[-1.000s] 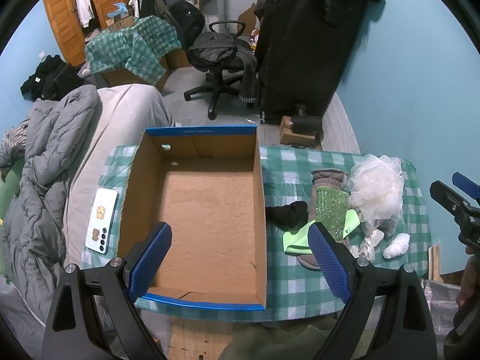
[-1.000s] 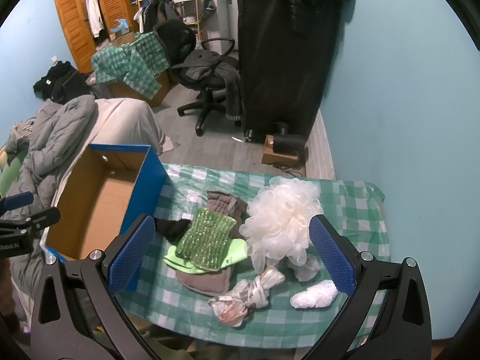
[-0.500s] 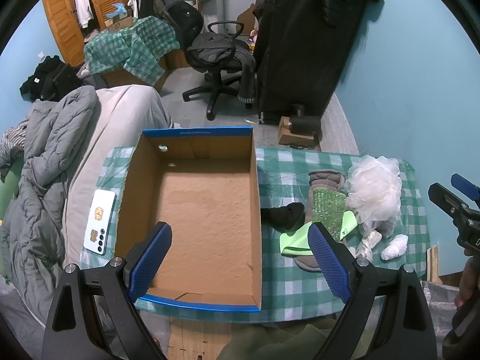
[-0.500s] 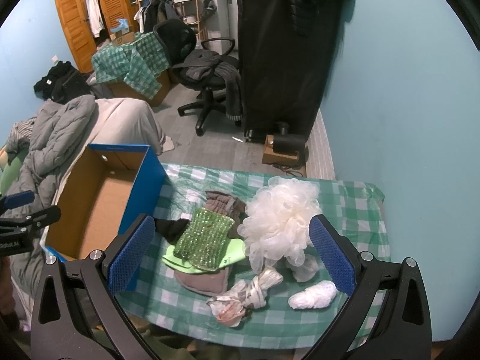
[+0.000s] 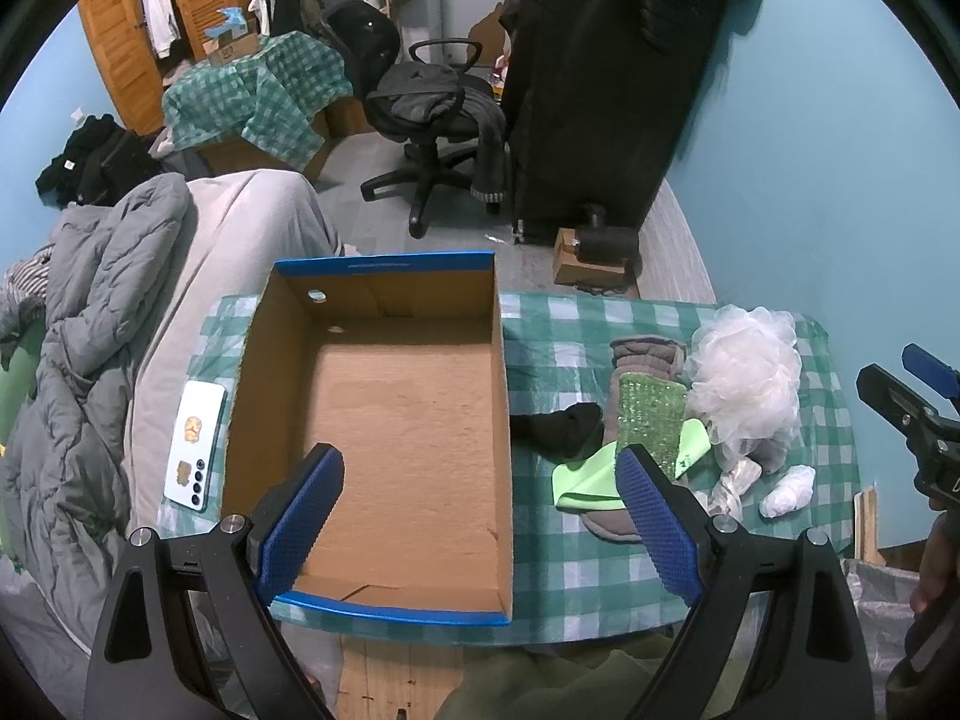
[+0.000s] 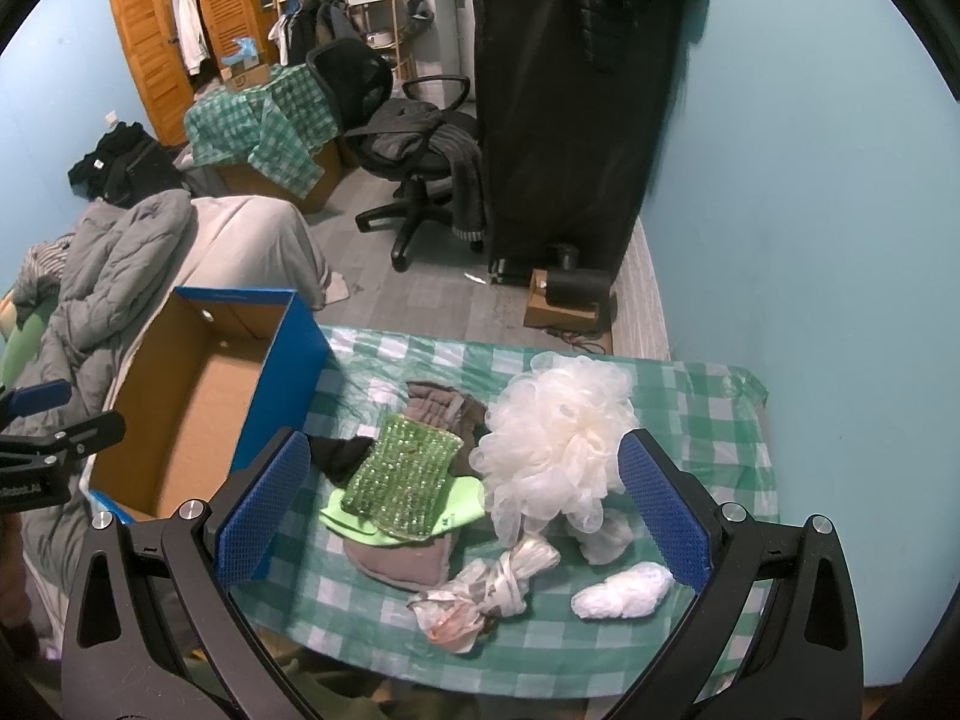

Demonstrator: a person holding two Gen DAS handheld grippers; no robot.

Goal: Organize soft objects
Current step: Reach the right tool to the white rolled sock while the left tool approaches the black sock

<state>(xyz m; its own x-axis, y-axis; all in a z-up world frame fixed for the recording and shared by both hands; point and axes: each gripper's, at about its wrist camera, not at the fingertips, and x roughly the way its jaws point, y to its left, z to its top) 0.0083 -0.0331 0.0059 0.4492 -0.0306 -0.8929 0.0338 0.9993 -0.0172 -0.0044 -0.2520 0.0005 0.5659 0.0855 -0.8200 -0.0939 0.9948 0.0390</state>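
Two grippers hang above a checked counter point(image 6: 708, 414), neither holding anything: the left gripper point(image 5: 480, 516) has its fingers spread wide over the near edge of the box point(image 5: 384, 420), and the right gripper point(image 6: 462, 510) has its fingers spread wide over the heap of soft things. That heap lies on the counter just to the right of the box: a fluffy white bath sponge point(image 6: 558, 450), a green scrubbing pad point(image 6: 402, 474) resting on a lime cloth point(image 6: 462, 510), a brown slipper point(image 6: 402, 561) under both, a black sock point(image 6: 342, 453) next to the box wall, a knotted plastic bag point(image 6: 498, 576) and a small white wad point(image 6: 624, 597) nearer the front edge. The risk from here, as I judge it, is the overlap: closing on the pad may drag the cloth and slipper along, and a loose grip on the airy sponge could let it slip out or roll off the counter. The light bag and wad sit close to the edge and could be knocked off by a passing finger. Inside the cardboard box nothing shows but its bare floor. A phone point(image 5: 195, 444) lies just left of the box.
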